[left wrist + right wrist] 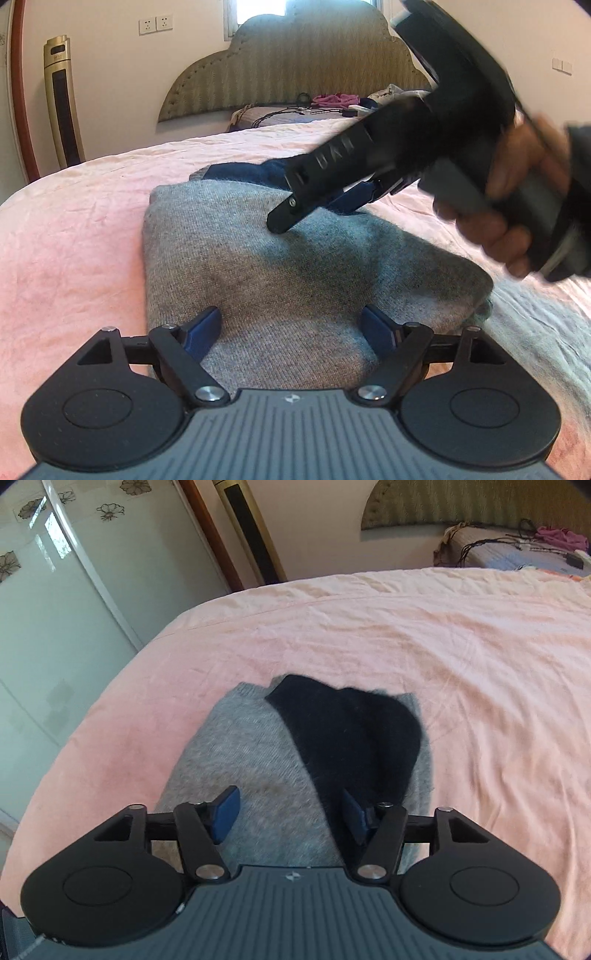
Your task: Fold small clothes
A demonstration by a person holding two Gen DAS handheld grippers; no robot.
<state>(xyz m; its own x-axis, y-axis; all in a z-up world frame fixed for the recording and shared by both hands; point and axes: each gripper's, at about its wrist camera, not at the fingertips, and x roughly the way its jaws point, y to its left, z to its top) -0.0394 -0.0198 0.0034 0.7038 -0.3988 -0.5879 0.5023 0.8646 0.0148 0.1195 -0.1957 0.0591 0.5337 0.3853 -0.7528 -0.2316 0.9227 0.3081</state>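
On pink bedsheet point(74, 221), folded grey sweater point(280, 280); left gripper point(291, 328) fingers apart, right gripper point(290, 814) fingers apart, both empty

A folded grey knitted garment point(255, 760) with a dark navy part point(354, 734) lies on the pink bedsheet point(461, 646), beneath the right gripper's point(288, 812) parted blue-padded jaws.

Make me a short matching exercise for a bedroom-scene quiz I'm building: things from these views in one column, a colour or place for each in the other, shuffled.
Things:
1. folded garment
2. bedsheet
3. dark patch of the garment
4. crumpled cloth

Descriptions:
A. purple, up by the headboard
B. grey knit, lying under both tools
C. navy, at the garment's far end
D. pale pink, spread over the bed

Pairs: 1-B, 2-D, 3-C, 4-A
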